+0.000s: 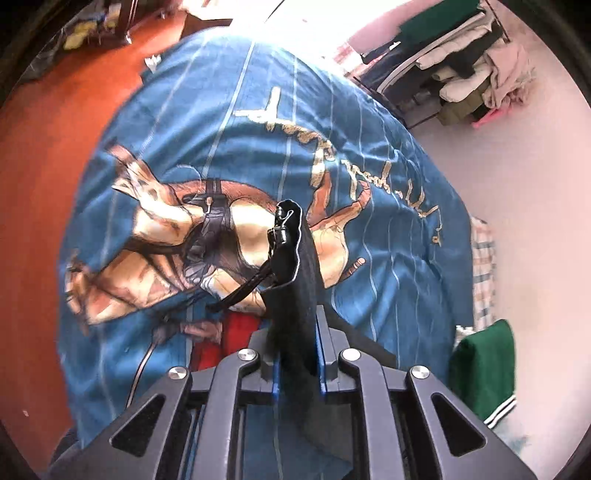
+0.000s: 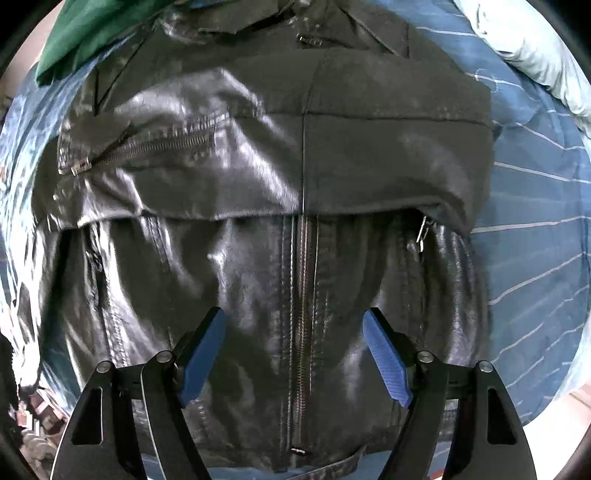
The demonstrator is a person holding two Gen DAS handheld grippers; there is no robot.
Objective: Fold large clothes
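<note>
Black glossy leather jacket (image 2: 280, 192), zipped up the front with its sleeves folded across the chest, lies on the blue printed bedspread (image 2: 535, 206); it looks heavy, stiff and slick, so thick hems and seams should give the surest hold. The right gripper (image 2: 294, 332) hangs wide open and empty above the zip. The left gripper (image 1: 297, 350) is clamped on a dark fabric strip with a clasp (image 1: 291, 258), probably part of the jacket.

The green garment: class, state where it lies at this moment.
In the right wrist view the green garment lies at the upper left, beside the collar end of the black leather jacket on the blue bedspread; the left wrist view shows it at the bed's right edge.
</note>
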